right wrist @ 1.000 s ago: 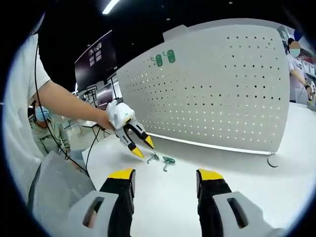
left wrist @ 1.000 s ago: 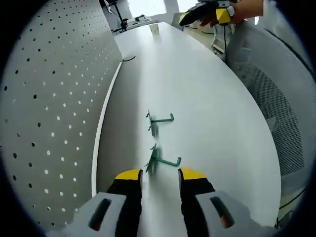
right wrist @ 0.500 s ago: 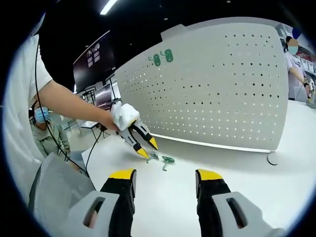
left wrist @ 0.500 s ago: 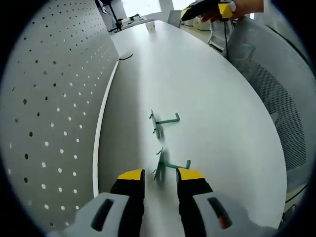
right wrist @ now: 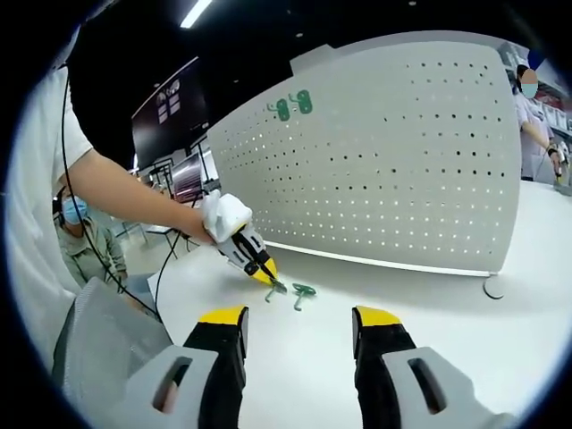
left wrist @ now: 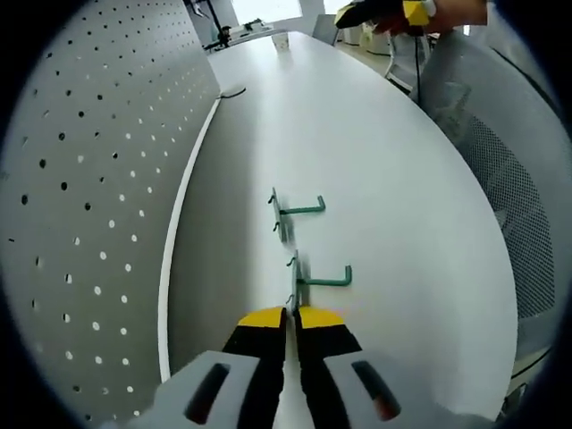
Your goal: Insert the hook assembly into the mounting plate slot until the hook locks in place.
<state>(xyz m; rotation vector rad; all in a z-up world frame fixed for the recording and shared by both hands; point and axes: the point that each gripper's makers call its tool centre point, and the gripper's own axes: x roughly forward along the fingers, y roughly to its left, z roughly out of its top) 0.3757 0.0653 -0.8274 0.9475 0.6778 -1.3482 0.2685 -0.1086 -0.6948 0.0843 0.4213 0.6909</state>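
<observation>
Left gripper view. White table [left wrist: 375,152] runs away from the camera; white pegboard [left wrist: 89,179] stands upright along one edge of it. Two green hooks lie on the table beside the pegboard's foot. Near hook [left wrist: 313,280] sits right at the tips of the left gripper [left wrist: 291,315]. The jaws are drawn together with only a thin slit between them, pinched on the back plate of this hook; its arm sticks out sideways, away from the pegboard, and ends in an upturned tip. Far hook [left wrist: 297,211] lies just beyond the near one, apart from it, in the same orientation. A dark cable [left wrist: 231,92] rests on the table close to the pegboard, further along. Mesh chair back [left wrist: 500,197] stands at the table edge opposite the pegboard. Right gripper [left wrist: 380,11] appears at the far end of the table, held in a hand.

Right gripper view. Own jaws stand wide apart, nothing between them, raised above the table [right wrist: 447,340] and well apart from the hooks. Left gripper [right wrist: 267,273], held in a person's hand [right wrist: 192,225], has its tips down on the near hook [right wrist: 275,288]. The far hook [right wrist: 304,292] lies just beside it, in front of the pegboard [right wrist: 402,152]. Two green pieces [right wrist: 295,106] hang high on the pegboard, near its upper corner; too small to tell their type.
</observation>
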